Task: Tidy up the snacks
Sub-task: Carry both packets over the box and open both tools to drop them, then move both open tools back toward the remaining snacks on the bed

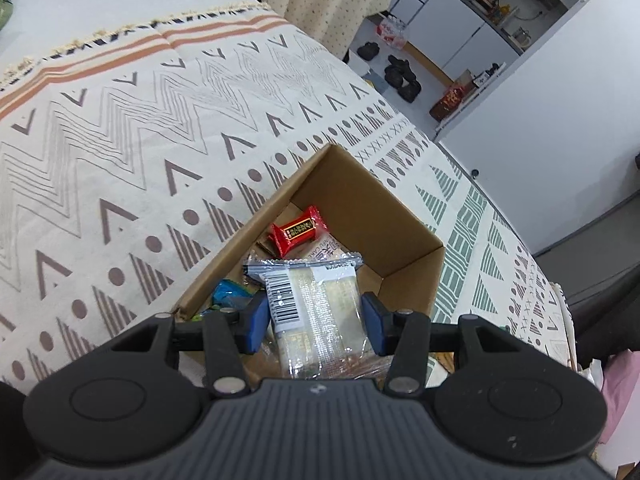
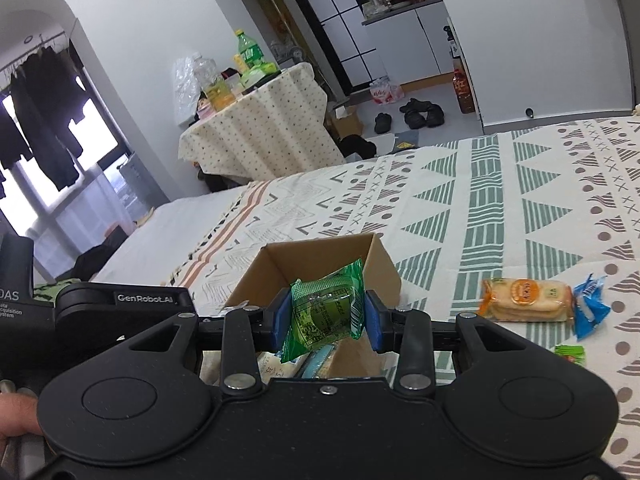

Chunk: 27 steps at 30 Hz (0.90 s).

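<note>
Holding: right gripper [image 2: 325, 316] has its blue pads [image 2: 280, 316] pressed on both sides of a green packet [image 2: 324, 312], which hangs tilted over the box [image 2: 384, 264].
Left gripper [image 1: 316, 316]: pads [image 1: 256, 320] spread about as wide as the clear packet [image 1: 316, 312]; left pad touches its barcode edge, right pad sits just beside it. Whether it grips, I cannot tell.
Clear packet: lies in the box [image 1: 396, 208], atop other snacks, reaching toward the camera.
Box: open cardboard, on the patterned cloth [image 1: 120, 152].
Box contents: red candy [image 1: 298, 230] near the far corner; blue wrapper [image 1: 228, 292] by the left wall.
Outside the box: orange cracker pack [image 2: 526, 300] on the cloth [image 2: 520, 200] to the right, blue packet [image 2: 592, 304] touching its right end, small green packet [image 2: 570, 354] near them.
</note>
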Available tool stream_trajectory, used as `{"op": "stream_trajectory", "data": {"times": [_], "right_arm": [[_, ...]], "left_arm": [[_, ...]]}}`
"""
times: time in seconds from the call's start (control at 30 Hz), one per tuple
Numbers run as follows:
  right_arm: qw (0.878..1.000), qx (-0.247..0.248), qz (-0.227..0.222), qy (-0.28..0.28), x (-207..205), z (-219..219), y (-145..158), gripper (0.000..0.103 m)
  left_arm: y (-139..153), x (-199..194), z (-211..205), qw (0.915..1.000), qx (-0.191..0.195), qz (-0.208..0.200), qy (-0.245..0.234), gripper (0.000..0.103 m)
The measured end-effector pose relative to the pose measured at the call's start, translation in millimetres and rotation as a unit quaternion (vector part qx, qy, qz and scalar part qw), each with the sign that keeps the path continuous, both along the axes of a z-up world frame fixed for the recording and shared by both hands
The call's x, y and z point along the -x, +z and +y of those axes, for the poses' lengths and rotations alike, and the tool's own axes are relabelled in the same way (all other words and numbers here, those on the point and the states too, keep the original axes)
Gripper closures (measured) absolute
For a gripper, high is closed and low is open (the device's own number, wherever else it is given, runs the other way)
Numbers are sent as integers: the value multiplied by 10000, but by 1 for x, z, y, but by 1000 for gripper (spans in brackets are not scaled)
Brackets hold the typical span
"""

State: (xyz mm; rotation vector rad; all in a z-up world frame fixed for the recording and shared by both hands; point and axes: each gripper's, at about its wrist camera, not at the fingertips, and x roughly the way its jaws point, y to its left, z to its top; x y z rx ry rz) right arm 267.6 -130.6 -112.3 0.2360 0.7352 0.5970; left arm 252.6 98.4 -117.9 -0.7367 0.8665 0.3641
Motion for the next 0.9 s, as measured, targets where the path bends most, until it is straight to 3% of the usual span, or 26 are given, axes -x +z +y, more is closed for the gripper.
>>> {"op": "stream_trajectory", "data": {"times": [0.13,0.37,0.47,0.53,0.73,0.9], "right_arm": [[10000,45,27,-21,-5,12,-3,66],[9999,-52,-80,44,-9,32,0,64],[9999,-34,-96,91,-8,36,1,57],[9999,2,-150,53,-5,35,3,33],[10000,36,-40,-67,0,20,10,30],[9999,128,0,-114,8,9,15,15]], "left_arm": [[1,-5,9,9998,112,-133,-101,51],[11,-10,23,9999,-42,-43,-112,37],[14,-7,26,9999,-152,18,-75,28],[15,-5,26,9998,-182,56,-58,26],[20,3,20,9989,-325,343,-32,15],[28,11,9,9975,-480,452,-241,12]]}}
